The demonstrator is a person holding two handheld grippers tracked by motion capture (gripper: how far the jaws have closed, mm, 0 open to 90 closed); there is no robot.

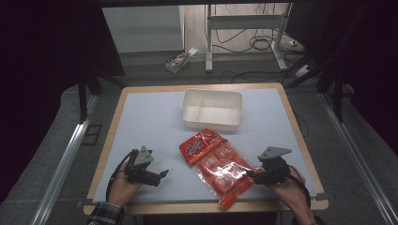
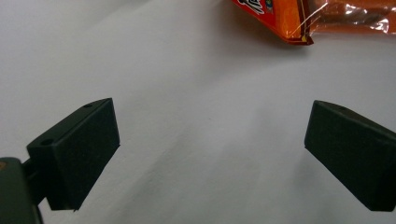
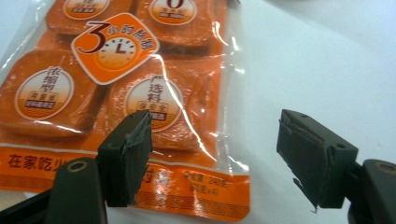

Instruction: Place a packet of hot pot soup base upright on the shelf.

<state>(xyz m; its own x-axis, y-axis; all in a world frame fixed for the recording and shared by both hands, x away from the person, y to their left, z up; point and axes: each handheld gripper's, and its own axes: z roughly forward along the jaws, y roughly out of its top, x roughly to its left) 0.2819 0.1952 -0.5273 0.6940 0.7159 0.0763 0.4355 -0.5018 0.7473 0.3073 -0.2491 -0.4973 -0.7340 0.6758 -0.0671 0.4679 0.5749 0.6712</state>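
An orange, partly clear packet (image 1: 216,161) holding several round cakes lies flat on the grey mat, near the front middle. My right gripper (image 1: 253,176) is at the packet's right edge, open. In the right gripper view, one of its fingers (image 3: 126,158) hangs over the packet (image 3: 116,98) and the other stands over bare mat, so the packet's edge lies between the jaws. My left gripper (image 1: 158,177) rests open on the mat, left of the packet and apart from it. The left gripper view has a packet corner (image 2: 289,18) far ahead of the left gripper (image 2: 210,149), with bare mat between the jaws.
A white two-compartment tub (image 1: 212,108) stands behind the packet at the back middle of the table (image 1: 141,122). A wooden rim runs around the mat. Beyond the table are desk legs, cables and a small box (image 1: 179,59) on the floor.
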